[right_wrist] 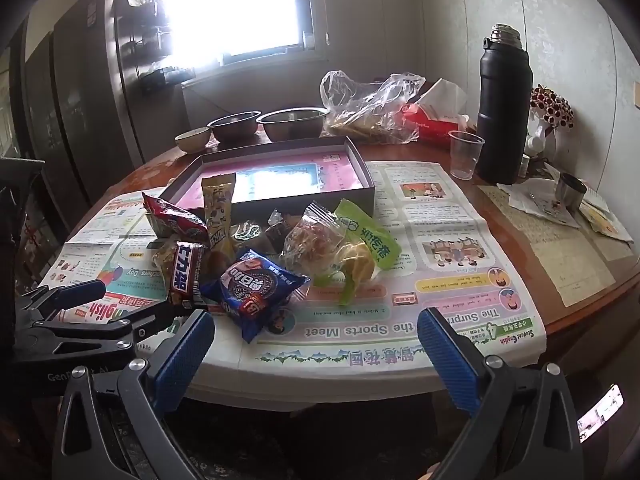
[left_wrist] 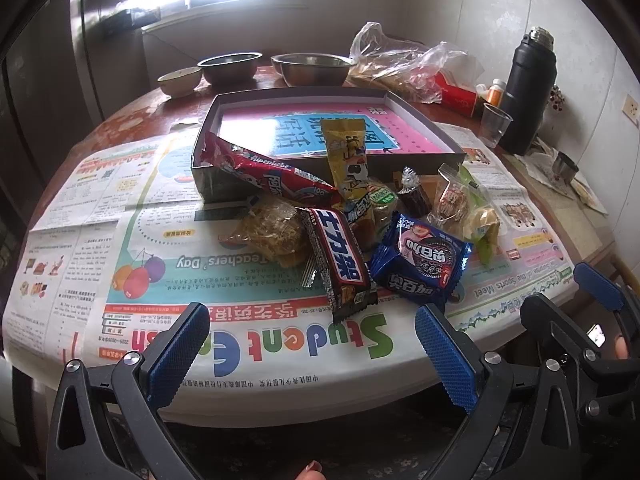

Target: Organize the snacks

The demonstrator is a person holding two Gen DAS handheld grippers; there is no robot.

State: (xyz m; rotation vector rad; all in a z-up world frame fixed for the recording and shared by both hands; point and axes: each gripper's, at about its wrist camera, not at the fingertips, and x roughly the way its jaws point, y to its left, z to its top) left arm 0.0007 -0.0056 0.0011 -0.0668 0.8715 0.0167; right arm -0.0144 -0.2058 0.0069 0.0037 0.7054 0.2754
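Note:
A pile of wrapped snacks lies on newspaper in front of a shallow open box with a pink lining. In the pile are a dark chocolate bar, a blue cookie pack, a long red packet, a yellow packet and a green-wrapped snack. My left gripper hangs open at the table's near edge, short of the chocolate bar. My right gripper is open too, near the blue pack, holding nothing.
Two metal bowls and a small bowl stand behind the box. A plastic bag, a clear cup, a black thermos and papers sit at the right. Newspaper covers the table's front.

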